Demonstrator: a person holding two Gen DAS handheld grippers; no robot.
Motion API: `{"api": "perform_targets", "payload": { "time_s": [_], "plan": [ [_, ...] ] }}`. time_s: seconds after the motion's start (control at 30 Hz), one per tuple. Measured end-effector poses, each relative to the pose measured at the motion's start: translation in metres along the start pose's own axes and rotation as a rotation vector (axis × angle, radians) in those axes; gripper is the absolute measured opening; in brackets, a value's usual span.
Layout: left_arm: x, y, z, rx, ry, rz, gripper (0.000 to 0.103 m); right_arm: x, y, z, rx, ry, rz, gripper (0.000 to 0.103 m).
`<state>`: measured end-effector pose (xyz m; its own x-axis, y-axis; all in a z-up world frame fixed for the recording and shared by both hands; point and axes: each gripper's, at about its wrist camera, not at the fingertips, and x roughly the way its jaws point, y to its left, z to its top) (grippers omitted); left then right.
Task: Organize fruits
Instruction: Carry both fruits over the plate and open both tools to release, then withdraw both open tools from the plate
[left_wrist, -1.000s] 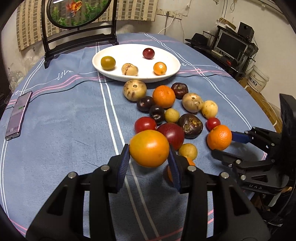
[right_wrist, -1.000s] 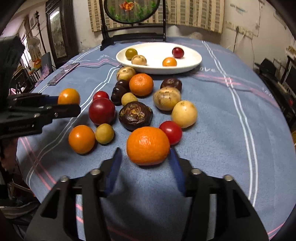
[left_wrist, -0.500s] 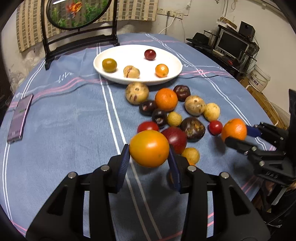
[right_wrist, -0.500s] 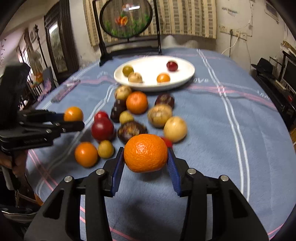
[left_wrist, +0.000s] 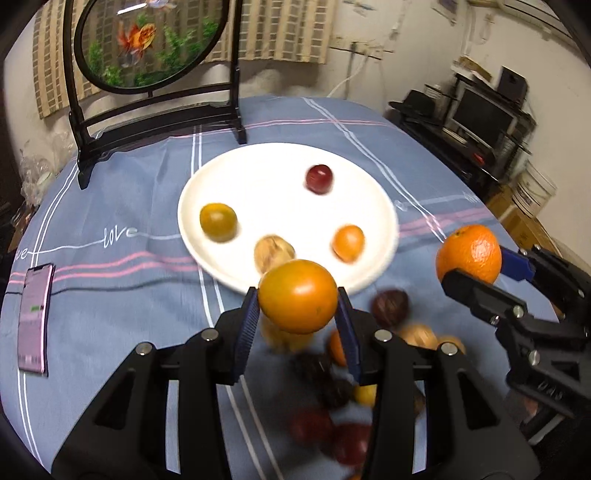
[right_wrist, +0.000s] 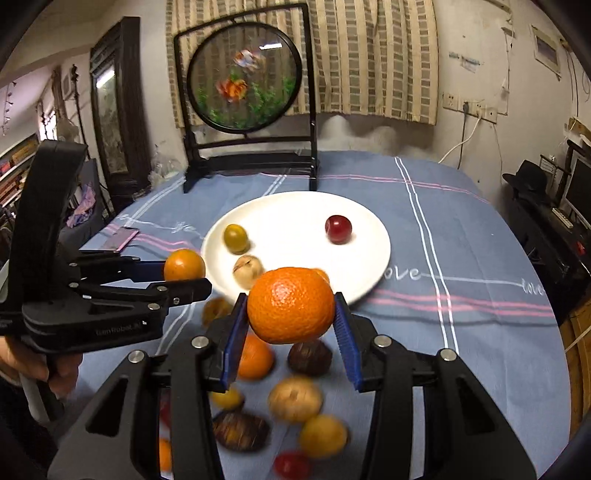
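My left gripper (left_wrist: 297, 314) is shut on a smooth orange-yellow fruit (left_wrist: 297, 295) and holds it in the air just short of the white plate (left_wrist: 266, 195). It also shows in the right wrist view (right_wrist: 184, 275). My right gripper (right_wrist: 290, 328) is shut on a rough-skinned orange (right_wrist: 291, 304), also lifted near the plate's front rim (right_wrist: 369, 273); this orange shows in the left wrist view (left_wrist: 468, 254). The plate holds a green-yellow fruit (left_wrist: 218, 222), a red one (left_wrist: 319, 179), a tan one (left_wrist: 273, 253) and a small orange one (left_wrist: 348, 243). Several loose fruits (right_wrist: 295, 398) lie blurred on the cloth below.
A round goldfish screen on a black stand (left_wrist: 147, 48) stands behind the plate. A phone (left_wrist: 35, 314) lies at the table's left edge. Blue striped cloth (right_wrist: 461, 258) covers the table. A desk with monitors (left_wrist: 480, 110) is off to the right.
Both grippers have risen and moved forward toward the plate with their fruits. The right gripper went from open around the orange on the cloth to shut on it and lifted.
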<state>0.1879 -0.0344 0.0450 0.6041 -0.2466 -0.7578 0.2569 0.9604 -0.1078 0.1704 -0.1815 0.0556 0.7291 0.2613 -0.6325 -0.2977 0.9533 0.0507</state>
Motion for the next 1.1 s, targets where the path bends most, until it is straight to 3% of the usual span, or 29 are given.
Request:
{"api": "perform_targets", "payload": {
  "time_s": [0.3,0.33,0.37,0.43,0.47,0.83,0.87,1.1],
  "plan": [
    [0.057,0.015,0.034,-0.076,0.056,0.019,0.042,0.073,-0.024,0.023,0.071,0.077,-0.033,0.046],
    [0.06,0.016,0.037,-0.087,0.056,0.018,0.047,0.079,-0.029,0.025,0.094,0.084,-0.034,0.046],
    [0.063,0.017,0.04,-0.1,0.051,0.019,0.067,0.084,-0.033,0.026,0.115,0.096,-0.036,0.046],
    [0.061,0.02,0.044,-0.137,0.014,0.082,0.083,0.088,-0.038,0.026,0.137,0.109,-0.035,0.05],
    [0.059,0.022,0.046,-0.149,-0.01,0.082,0.085,0.086,-0.039,0.025,0.138,0.096,-0.029,0.056],
    [0.046,0.023,0.024,-0.157,0.044,0.036,0.089,0.055,-0.043,0.017,0.162,0.072,0.024,0.059],
    [0.043,0.021,0.02,-0.152,0.043,0.035,0.089,0.051,-0.043,0.015,0.162,0.07,0.023,0.065],
    [0.008,0.01,-0.011,-0.103,0.014,0.053,0.092,0.017,-0.036,-0.008,0.133,0.08,0.002,0.065]
  ]
}}
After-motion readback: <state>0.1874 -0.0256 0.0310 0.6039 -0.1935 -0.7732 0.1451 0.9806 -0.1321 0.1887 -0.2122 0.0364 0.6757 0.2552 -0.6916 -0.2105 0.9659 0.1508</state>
